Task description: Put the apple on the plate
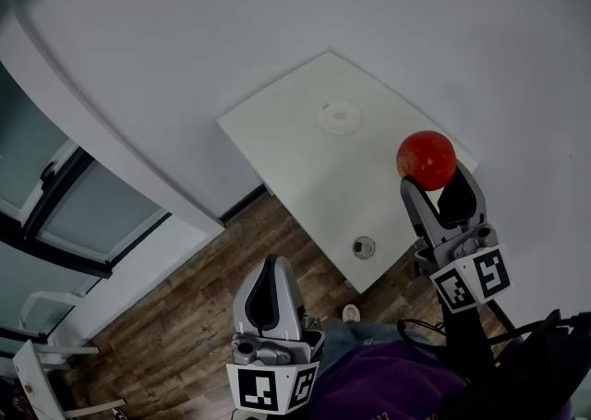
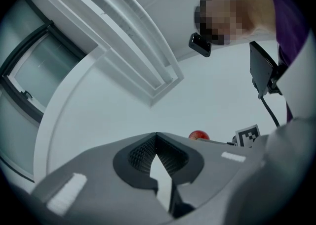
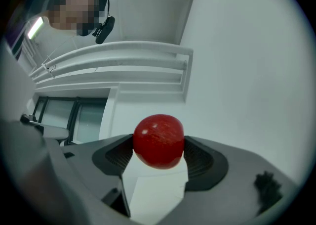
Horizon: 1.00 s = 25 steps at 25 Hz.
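Observation:
A red apple (image 1: 427,159) is held in the air over the right edge of the white table (image 1: 305,160), with my right gripper (image 1: 434,182) shut on it. In the right gripper view the apple (image 3: 159,141) sits squeezed between both pads at the jaw tips. A small white plate (image 1: 339,117) lies on the table's far part, up and left of the apple. My left gripper (image 1: 269,269) hangs low over the wood floor in front of the table, shut with nothing in it. Its jaws meet at the tip in the left gripper view (image 2: 156,136), where the apple (image 2: 198,135) peeks over them.
A small round grey object (image 1: 364,246) lies near the table's near corner. Wood floor (image 1: 175,307) lies below, with a shoe (image 1: 351,314) by the table. Glass doors (image 1: 83,215) and a white chair (image 1: 37,358) stand at the left. White walls surround the table.

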{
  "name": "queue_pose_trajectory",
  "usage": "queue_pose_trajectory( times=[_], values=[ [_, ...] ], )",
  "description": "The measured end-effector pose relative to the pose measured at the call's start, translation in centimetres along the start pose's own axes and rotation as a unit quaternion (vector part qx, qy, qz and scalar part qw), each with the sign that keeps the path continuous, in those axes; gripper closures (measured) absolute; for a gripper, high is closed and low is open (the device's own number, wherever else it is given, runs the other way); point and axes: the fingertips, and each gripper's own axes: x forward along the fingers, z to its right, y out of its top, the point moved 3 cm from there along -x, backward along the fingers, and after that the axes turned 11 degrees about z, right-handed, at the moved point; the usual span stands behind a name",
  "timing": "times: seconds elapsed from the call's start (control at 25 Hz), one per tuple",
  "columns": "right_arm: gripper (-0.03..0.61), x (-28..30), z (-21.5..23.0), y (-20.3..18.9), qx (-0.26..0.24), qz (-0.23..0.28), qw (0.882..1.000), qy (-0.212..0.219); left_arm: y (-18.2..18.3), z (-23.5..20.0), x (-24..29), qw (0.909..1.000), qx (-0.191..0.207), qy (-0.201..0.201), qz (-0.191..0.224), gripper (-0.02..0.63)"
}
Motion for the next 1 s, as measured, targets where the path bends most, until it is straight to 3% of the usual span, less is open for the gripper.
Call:
queue_pose_trajectory(
  times=[0.4, 1.0],
  values=[
    [0.239, 4.4, 4.8, -4.6, 0.003, -0.034, 0.999, -0.012, -4.3, -1.0, 6.6, 0.9996, -0.011, -0.005, -0.025, 0.606],
    [0.239, 13.2, 8.5, -11.3, -0.014, -0.079, 0.996, -0.044, -9.2, -6.1, 17.0, 0.9967, -0.036, -0.05, -0.053, 0.606]
  ],
)
